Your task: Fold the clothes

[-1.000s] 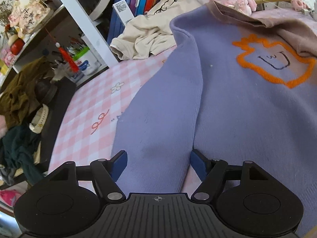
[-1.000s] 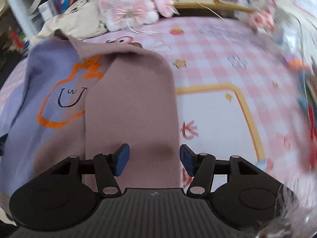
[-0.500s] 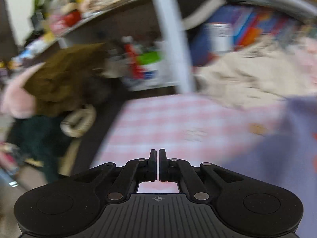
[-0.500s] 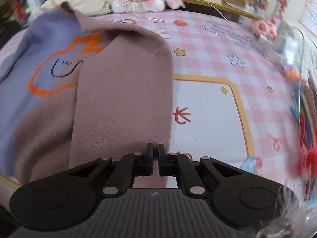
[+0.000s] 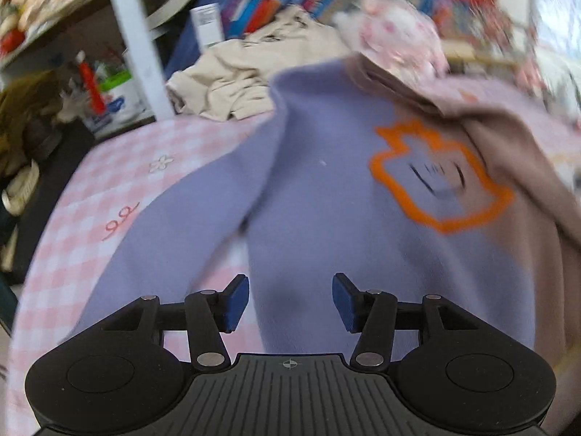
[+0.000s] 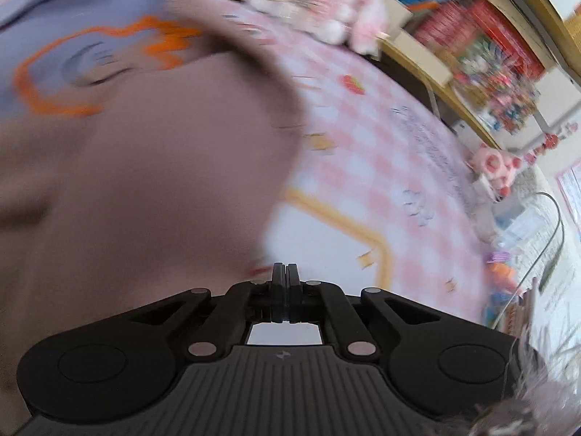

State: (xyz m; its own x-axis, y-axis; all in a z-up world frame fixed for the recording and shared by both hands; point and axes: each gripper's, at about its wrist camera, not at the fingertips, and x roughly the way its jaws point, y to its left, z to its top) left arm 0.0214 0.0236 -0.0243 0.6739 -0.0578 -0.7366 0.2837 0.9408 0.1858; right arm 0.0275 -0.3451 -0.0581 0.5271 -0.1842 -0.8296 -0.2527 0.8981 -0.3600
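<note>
Sweater: two-tone, lilac and mauve-brown, orange outline motif on the chest, spread on the pink checked bedcover; I judge it soft, thick, limp, light and not slippery
Left gripper: jaws apart, empty, straddling the lilac body near its hem, just beside the lilac sleeve
Right gripper: fingers pressed together at the mauve sleeve; whether cloth is pinched, I cannot tell through blur
Hold points: I would take a cuff, hem corner or shoulder seam
Edges: shelf post and beige garment crowd the far left; plush toy lies beyond the collar
Open room: bare bedcover right of the mauve sleeve
</note>
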